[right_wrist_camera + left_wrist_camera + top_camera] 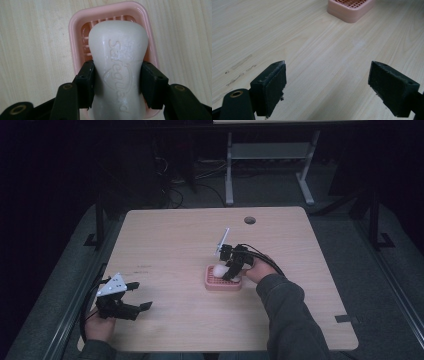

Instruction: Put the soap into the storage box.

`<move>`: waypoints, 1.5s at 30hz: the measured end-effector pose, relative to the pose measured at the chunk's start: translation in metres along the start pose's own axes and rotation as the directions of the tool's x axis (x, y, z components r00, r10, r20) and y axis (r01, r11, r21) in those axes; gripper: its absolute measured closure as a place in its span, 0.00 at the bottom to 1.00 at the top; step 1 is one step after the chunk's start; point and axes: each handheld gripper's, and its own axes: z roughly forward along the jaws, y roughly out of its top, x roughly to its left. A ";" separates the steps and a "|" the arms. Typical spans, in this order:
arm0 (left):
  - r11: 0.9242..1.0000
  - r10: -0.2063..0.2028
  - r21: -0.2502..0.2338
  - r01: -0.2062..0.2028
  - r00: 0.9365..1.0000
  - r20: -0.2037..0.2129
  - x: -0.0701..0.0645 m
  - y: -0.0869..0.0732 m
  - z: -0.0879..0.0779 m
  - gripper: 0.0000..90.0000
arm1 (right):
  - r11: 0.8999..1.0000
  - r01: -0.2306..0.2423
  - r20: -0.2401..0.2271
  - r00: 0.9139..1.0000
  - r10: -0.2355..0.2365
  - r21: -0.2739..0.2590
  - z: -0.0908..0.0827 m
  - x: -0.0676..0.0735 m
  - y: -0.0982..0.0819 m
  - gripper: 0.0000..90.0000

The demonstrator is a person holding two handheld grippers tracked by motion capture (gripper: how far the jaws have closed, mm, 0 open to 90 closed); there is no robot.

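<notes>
Right gripper view: my right fingers point(117, 82) clamp the white soap point(118, 62) over the pink dish point(75, 25); left fingers point(329, 85) gape, bare bench point(312, 50) short of it.

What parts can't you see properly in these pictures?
- Whether the soap touches the pink dish or hangs above it: in the right gripper view the bar covers the dish's grid.
- The soap's near end: cut off by the bottom edge there.
- The embossed word on the soap: too small in the high view, where the right gripper covers part of the bar.
- Most of the dish in the left gripper view: cut off by the top edge.
</notes>
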 end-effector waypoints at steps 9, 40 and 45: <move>1.000 -0.001 -0.003 0.001 1.000 0.001 0.000 0.000 0.000 0.16 | 1.000 0.004 -0.007 1.000 -0.004 0.002 0.006 0.000 0.004 0.55; 1.000 0.000 0.000 0.000 1.000 0.001 0.000 0.000 0.000 0.16 | 1.000 0.009 -0.002 1.000 -0.009 0.012 0.010 0.000 0.006 0.54; 1.000 0.000 0.001 0.000 1.000 0.001 0.000 0.000 0.000 0.16 | 1.000 0.007 -0.005 1.000 -0.007 0.014 0.010 0.001 0.006 0.54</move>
